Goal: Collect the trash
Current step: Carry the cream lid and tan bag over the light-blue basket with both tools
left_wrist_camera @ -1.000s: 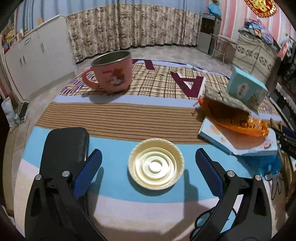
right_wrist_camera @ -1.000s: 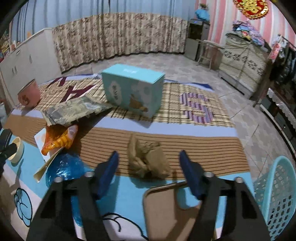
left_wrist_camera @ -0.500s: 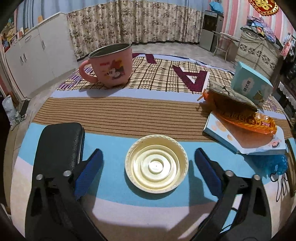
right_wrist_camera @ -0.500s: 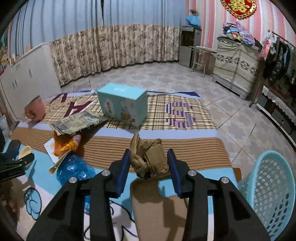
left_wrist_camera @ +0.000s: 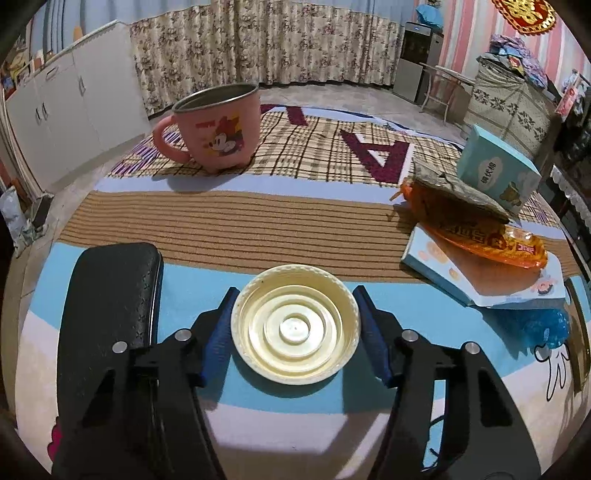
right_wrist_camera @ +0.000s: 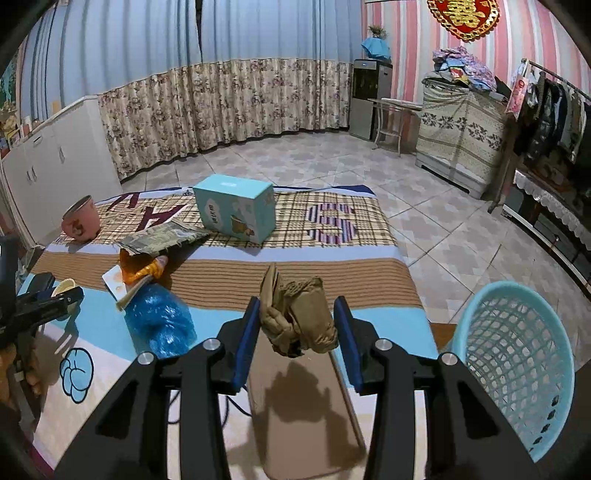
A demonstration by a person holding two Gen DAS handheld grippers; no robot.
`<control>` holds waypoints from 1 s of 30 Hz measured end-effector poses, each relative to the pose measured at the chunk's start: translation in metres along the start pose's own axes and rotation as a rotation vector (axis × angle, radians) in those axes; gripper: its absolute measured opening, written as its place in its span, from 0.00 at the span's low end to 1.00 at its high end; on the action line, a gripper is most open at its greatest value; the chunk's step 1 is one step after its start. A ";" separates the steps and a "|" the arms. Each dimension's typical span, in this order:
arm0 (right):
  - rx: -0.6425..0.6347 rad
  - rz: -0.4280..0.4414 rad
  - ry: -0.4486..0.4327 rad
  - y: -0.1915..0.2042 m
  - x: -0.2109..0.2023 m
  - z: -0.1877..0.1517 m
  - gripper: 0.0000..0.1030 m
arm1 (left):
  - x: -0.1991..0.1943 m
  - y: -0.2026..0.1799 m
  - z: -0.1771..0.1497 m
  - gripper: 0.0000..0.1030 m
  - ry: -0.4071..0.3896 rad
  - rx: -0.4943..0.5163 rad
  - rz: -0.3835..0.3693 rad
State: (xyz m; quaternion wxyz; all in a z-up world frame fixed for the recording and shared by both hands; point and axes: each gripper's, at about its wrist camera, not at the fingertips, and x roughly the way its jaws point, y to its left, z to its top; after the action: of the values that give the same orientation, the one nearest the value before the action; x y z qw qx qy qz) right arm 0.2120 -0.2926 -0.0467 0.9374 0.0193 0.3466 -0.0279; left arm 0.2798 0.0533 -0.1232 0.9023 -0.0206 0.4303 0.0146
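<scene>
Your right gripper (right_wrist_camera: pixel 297 328) grips the paper wad (right_wrist_camera: pixel 297 321); your left gripper (left_wrist_camera: pixel 294 326) clasps the lid (left_wrist_camera: pixel 295 325). The basket (right_wrist_camera: pixel 517 365) looks empty; wrappers (right_wrist_camera: pixel 147 254) remain.

It was a lived-in home: floral curtains (right_wrist_camera: pixel 236 99) along the back, white cabinets (right_wrist_camera: pixel 48 162) at left, a clothes rack (right_wrist_camera: pixel 554 110) at right, a red wall ornament (right_wrist_camera: pixel 467 14) at upper right, tiled floor (right_wrist_camera: pixel 424 206).
</scene>
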 end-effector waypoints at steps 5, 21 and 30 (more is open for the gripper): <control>0.016 -0.016 -0.007 -0.016 -0.013 -0.008 0.40 | -0.021 -0.015 0.002 0.59 -0.056 0.058 0.018; 0.124 -0.116 -0.071 -0.120 -0.084 -0.025 0.40 | -0.130 -0.161 -0.005 0.59 -0.236 0.294 -0.126; 0.196 -0.200 -0.097 -0.170 -0.122 -0.043 0.40 | -0.172 -0.244 -0.009 0.59 -0.297 0.342 -0.257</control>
State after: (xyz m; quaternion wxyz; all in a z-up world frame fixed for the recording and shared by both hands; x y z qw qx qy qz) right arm 0.0801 -0.4550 -0.0030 0.9392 0.0749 0.2967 -0.1557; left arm 0.1752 -0.1927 0.0102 0.9405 0.0802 0.2830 -0.1702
